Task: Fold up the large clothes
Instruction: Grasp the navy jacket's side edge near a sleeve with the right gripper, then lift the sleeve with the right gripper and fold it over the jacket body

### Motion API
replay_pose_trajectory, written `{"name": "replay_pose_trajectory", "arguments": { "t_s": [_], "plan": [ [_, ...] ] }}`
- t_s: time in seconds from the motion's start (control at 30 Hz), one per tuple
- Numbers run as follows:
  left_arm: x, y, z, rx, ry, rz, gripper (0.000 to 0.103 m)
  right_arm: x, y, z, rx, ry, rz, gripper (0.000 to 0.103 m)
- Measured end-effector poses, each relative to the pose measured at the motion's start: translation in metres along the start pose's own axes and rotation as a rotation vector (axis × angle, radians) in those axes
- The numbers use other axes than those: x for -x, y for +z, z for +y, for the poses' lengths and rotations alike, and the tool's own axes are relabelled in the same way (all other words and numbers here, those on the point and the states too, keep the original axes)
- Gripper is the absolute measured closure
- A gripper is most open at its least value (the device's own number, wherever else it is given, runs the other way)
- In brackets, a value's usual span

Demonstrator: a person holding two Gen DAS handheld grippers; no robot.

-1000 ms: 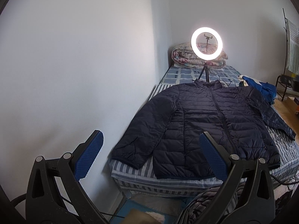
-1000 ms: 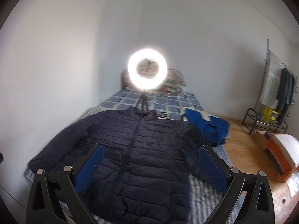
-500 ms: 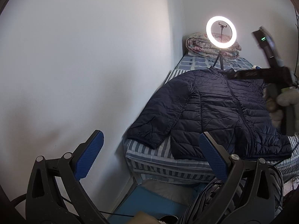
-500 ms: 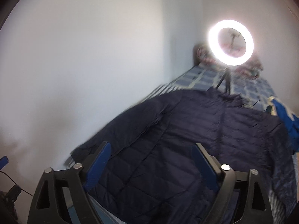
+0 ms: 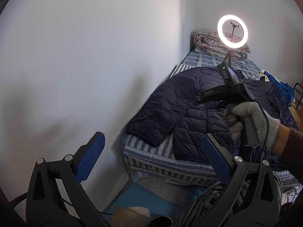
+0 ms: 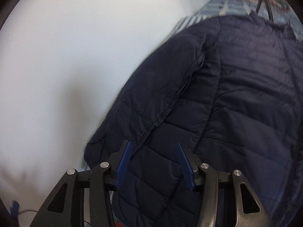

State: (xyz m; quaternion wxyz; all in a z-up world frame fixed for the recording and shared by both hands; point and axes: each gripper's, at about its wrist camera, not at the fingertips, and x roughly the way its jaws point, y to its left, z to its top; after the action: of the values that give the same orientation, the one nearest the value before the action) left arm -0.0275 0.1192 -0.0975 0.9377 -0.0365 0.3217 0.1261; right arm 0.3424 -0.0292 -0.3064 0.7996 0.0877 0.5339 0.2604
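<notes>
Two grippers are in our hands, and neither holds anything. Our left gripper hangs back from the foot of the bed, its blue pads spread wide with only air between them. Our right gripper is out over the jacket, just above the quilted fabric near the sleeve and the side of the body; its pads stand closer together but still apart, with nothing pinched between them. From the left wrist view we see that same gripper from the side, held by our gloved hand, though we cannot tell from there whether it touches the cloth.

The dark navy jacket lies spread flat, front up, on the striped sheet, collar toward the far end. Its sleeve nearest the white wall runs down toward the bed's near corner, the cuff close to the edge. Beyond the collar stands a lit ring light on a small tripod, with a rolled quilt behind it. A blue garment lies at the far side of the bed.
</notes>
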Motion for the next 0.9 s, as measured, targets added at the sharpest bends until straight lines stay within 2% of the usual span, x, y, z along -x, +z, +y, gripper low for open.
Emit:
{"name": "replay_pose_trajectory", "arguments": {
  "t_s": [0.17, 0.3, 0.37, 0.4, 0.47, 0.53, 0.57, 0.63, 0.77, 0.9],
  "plan": [
    [-0.009, 0.001, 0.001, 0.009, 0.004, 0.008, 0.0, -0.046, 0.006, -0.009, -0.109, 0.052, 0.071, 0.054],
    [-0.015, 0.001, 0.003, 0.017, -0.009, 0.02, 0.0, -0.068, 0.004, -0.01, -0.158, 0.078, 0.098, 0.056],
    [-0.018, 0.001, 0.005, 0.022, -0.022, 0.028, 0.0, -0.074, 0.006, -0.009, -0.178, 0.095, 0.1, 0.058],
    [-0.019, 0.001, 0.006, 0.025, -0.02, 0.029, 0.0, -0.075, 0.008, -0.009, -0.181, 0.098, 0.1, 0.063],
    [-0.02, 0.001, 0.006, 0.026, -0.016, 0.031, 0.0, -0.073, 0.01, -0.006, -0.178, 0.101, 0.103, 0.071],
    [-0.022, 0.001, 0.005, 0.027, -0.012, 0.034, 0.0, -0.072, 0.014, -0.003, -0.162, 0.107, 0.107, 0.095],
    [-0.022, 0.001, 0.006, 0.029, -0.01, 0.034, 0.0, -0.073, 0.015, -0.003, -0.156, 0.104, 0.108, 0.1],
    [-0.022, 0.002, 0.007, 0.035, -0.007, 0.033, 0.0, -0.069, 0.017, -0.001, -0.147, 0.101, 0.104, 0.103],
    [-0.025, 0.003, 0.009, 0.043, -0.004, 0.032, 0.0, -0.038, 0.027, 0.005, -0.094, 0.073, 0.09, 0.103],
    [-0.026, 0.002, 0.007, 0.035, -0.002, 0.032, 0.0, -0.003, 0.031, 0.011, 0.044, -0.042, 0.077, 0.103]
  ]
}}
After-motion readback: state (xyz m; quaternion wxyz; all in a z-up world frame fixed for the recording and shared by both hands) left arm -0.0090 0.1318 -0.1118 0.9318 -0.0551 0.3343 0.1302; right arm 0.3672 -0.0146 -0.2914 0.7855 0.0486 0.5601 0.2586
